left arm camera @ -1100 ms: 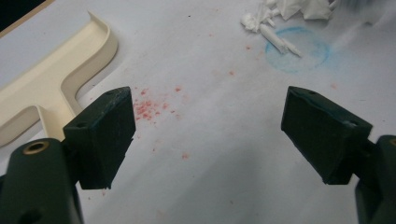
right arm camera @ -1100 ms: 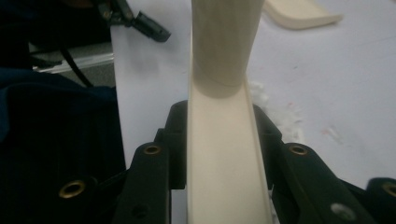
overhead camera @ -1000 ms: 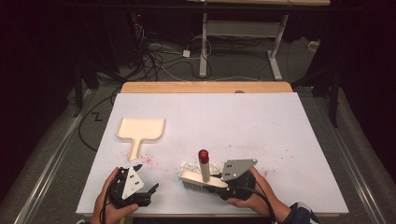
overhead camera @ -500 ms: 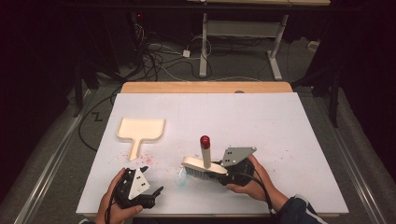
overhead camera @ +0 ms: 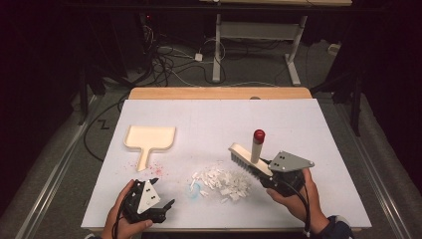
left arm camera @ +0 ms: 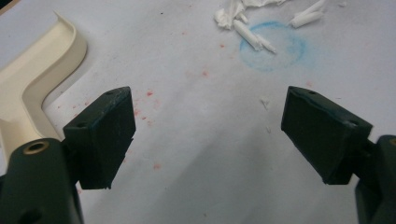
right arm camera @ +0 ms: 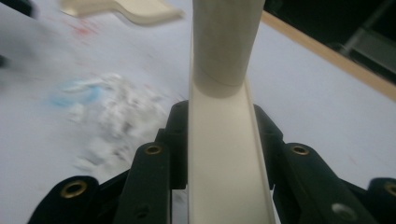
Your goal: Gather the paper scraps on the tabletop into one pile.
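A white table [overhead camera: 308,124] with a wooden far edge stands in a dark room, cables [overhead camera: 169,55] on the floor behind. At lower left of the high view the left gripper [overhead camera: 158,203] rests low, its jaws spread wide and empty. At lower right the right gripper [overhead camera: 263,172] clamps the brush [overhead camera: 245,157], its red-capped handle upright. White scraps [overhead camera: 221,181] lie at the center, beside a blue ring [left arm camera: 273,46]. The dustpan [overhead camera: 149,139] sits left of center.

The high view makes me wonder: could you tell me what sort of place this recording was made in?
Probably a lab or workshop set up for recording, not a home: a white-covered table stands in a dark room, loose cables run across the floor behind it, and a metal-legged workbench stands further back.
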